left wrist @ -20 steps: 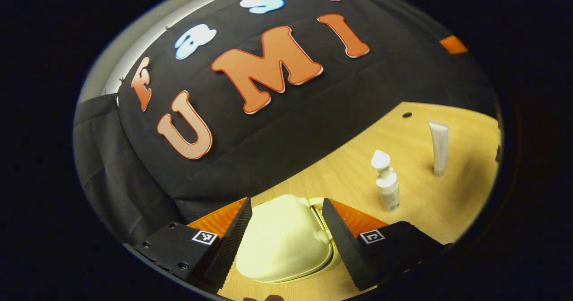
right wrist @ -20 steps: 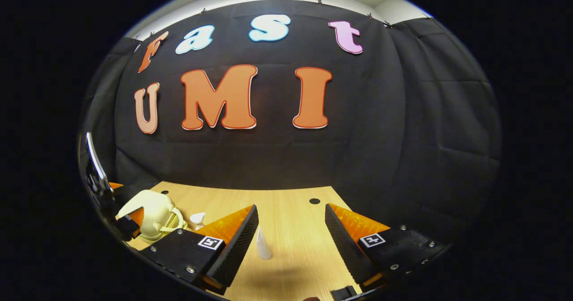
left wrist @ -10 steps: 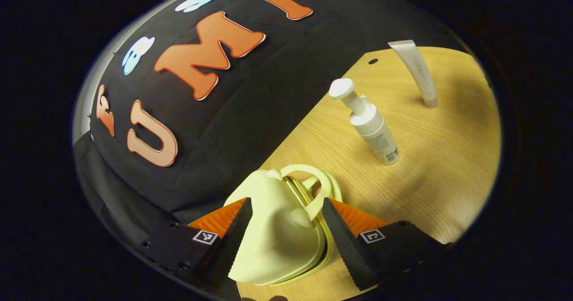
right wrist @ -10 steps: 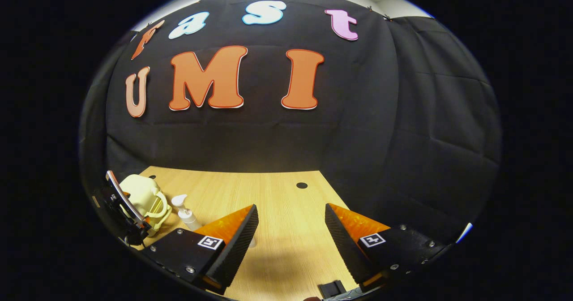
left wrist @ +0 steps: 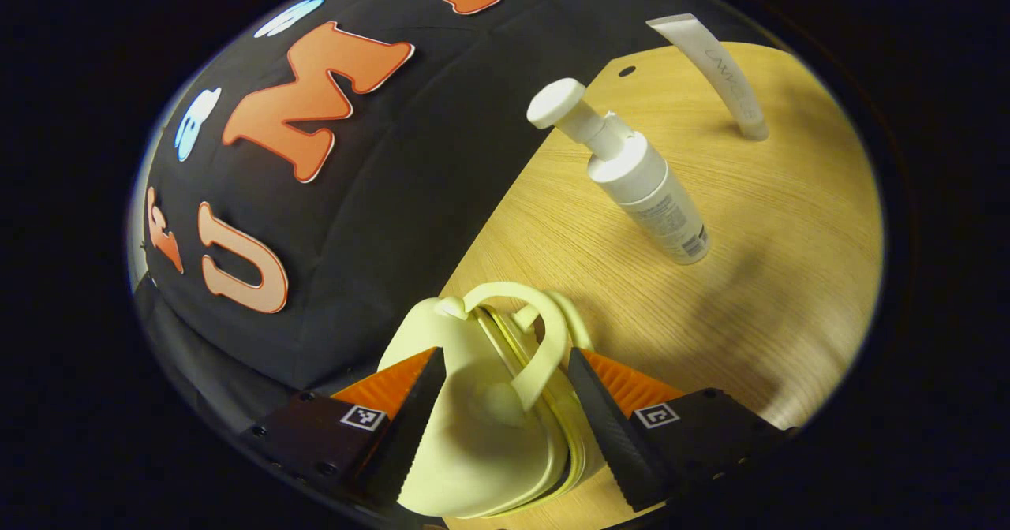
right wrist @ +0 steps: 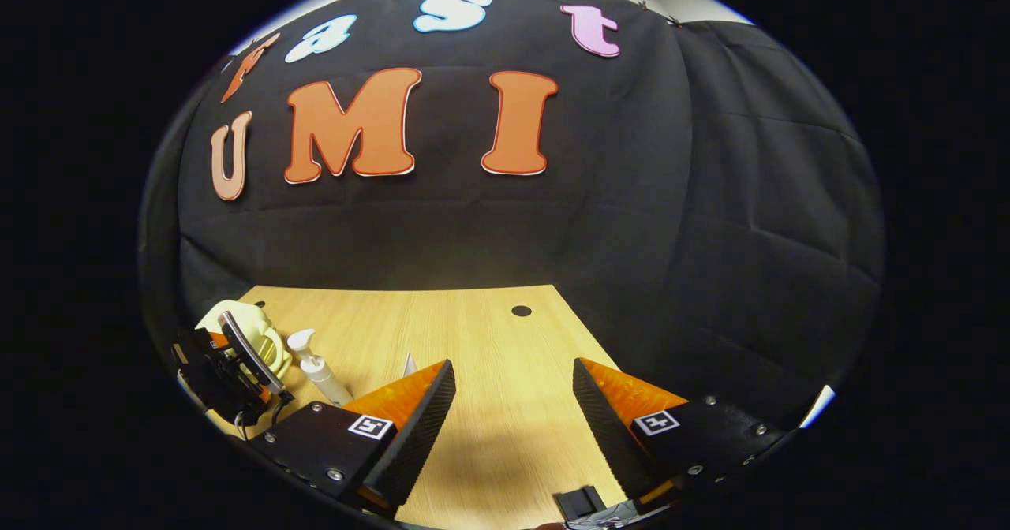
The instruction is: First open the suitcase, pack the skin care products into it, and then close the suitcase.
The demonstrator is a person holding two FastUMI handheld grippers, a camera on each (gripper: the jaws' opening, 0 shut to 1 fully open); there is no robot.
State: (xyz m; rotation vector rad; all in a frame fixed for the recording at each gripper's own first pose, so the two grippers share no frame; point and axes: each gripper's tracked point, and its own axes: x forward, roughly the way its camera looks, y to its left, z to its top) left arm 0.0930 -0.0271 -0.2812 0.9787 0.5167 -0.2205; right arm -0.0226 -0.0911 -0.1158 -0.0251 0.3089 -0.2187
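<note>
- In the left gripper view the left gripper (left wrist: pixel 503 427) has its two fingers set on either side of the pale yellow suitcase (left wrist: pixel 481 427), a small hard-shell case that lies between them on the wooden table (left wrist: pixel 789 278).
- The fingers sit against or very close to the case's two flanks — whether both truly press on it I cannot tell, as the lower edge of the view cuts off the contact.
- The suitcase is closed, its two shells together along a yellow seam; its looped handle (left wrist: pixel 536 333) curves up at the far end of the case.
- Farther off and to the right in that view stands a white pump bottle (left wrist: pixel 639 183), upright on the table though it leans in the fisheye picture.
- Beyond it, at the far right, a white tube (left wrist: pixel 722 72) stands on its cap, well apart from the bottle.
- In the right gripper view the right gripper (right wrist: pixel 513 427) hangs over bare table with its fingers spread wide and nothing between them.
- At the far left of that view the other gripper's black body covers part of the suitcase (right wrist: pixel 237 329), the pump bottle (right wrist: pixel 316 368) stands just to the right of it, and the tip of the tube (right wrist: pixel 409 364) peeks above the right gripper's left finger.
</note>
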